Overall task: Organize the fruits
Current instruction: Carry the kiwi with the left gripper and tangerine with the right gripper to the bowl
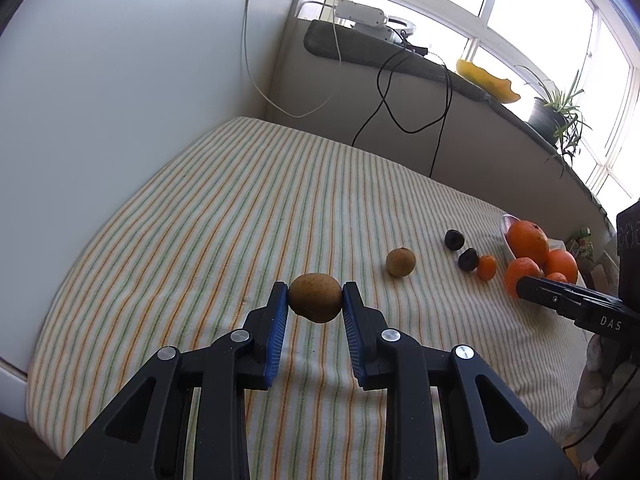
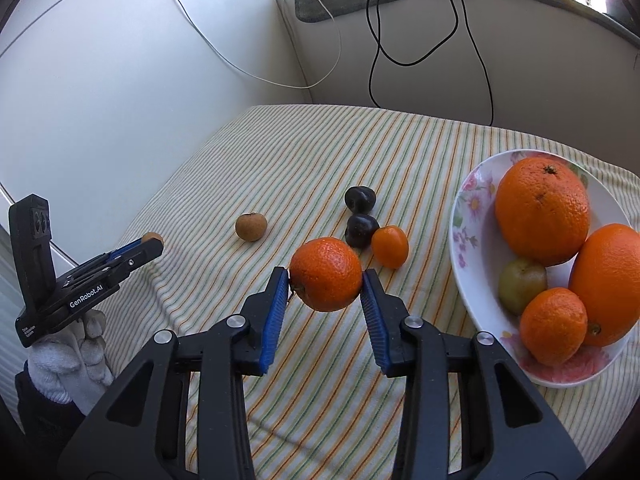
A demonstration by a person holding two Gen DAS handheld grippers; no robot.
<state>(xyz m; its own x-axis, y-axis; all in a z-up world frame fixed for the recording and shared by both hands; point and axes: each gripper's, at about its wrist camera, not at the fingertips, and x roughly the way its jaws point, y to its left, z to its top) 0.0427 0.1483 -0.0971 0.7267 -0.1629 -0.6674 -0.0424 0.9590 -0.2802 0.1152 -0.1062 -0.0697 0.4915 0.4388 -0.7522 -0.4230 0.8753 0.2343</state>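
Note:
My left gripper is shut on a brown kiwi and holds it above the striped cloth. My right gripper is shut on an orange tangerine, held above the cloth left of the floral bowl. The bowl holds two large oranges, a tangerine and a greenish fruit. On the cloth lie a second brown kiwi, two dark plums and a small orange fruit. The left gripper also shows in the right wrist view.
White walls border the table at left and back. Black and white cables hang from a sill with a power strip, a yellow object and a potted plant.

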